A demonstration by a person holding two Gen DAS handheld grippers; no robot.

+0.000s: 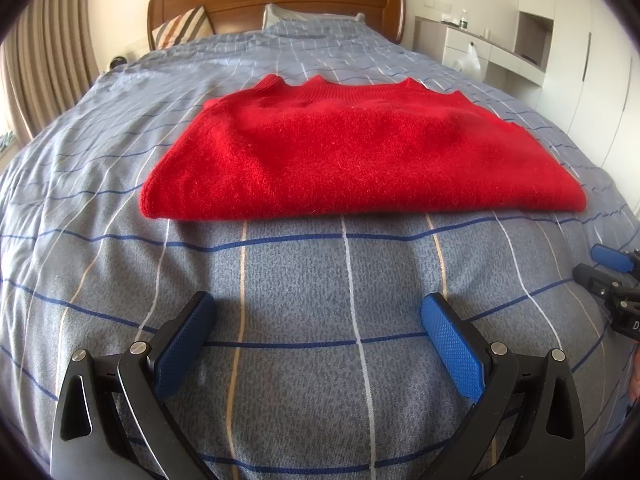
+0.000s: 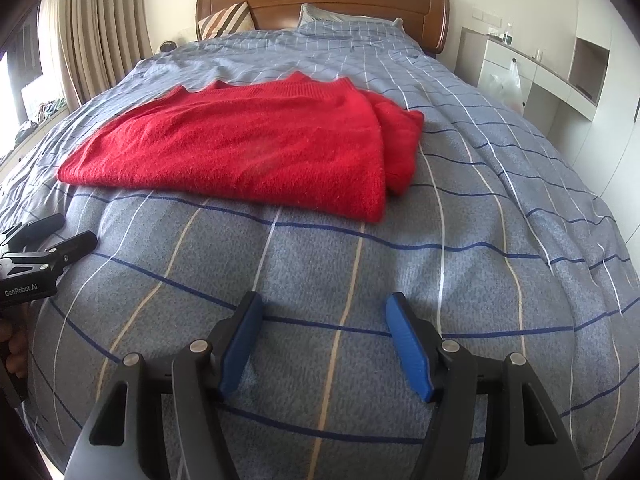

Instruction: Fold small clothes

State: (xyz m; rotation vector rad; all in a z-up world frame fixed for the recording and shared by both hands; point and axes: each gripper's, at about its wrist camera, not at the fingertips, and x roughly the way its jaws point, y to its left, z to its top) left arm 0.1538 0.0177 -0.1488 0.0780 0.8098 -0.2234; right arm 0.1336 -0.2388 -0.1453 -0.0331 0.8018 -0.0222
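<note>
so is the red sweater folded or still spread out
Folded. The fuzzy red knit sweater lies on the blue plaid bedspread as a compact rectangle, layers stacked at its right edge, no sleeves sticking out.

I saw the bed [image 1: 320,280], spread with a blue-grey checked quilt; a folded red sweater [image 1: 352,156] lay flat on it, pillows [image 1: 180,28] by the headboard.

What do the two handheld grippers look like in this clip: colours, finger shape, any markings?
Both are alike. The left gripper and right gripper have black angular linkage arms with triangular cut-outs and round silver pivot pins. Each finger carries a flat, oblong blue pad with a fine dimpled texture. White "GenRobot.AI" lettering shows on the left gripper's black body. No cables or sleeves are visible.
</note>
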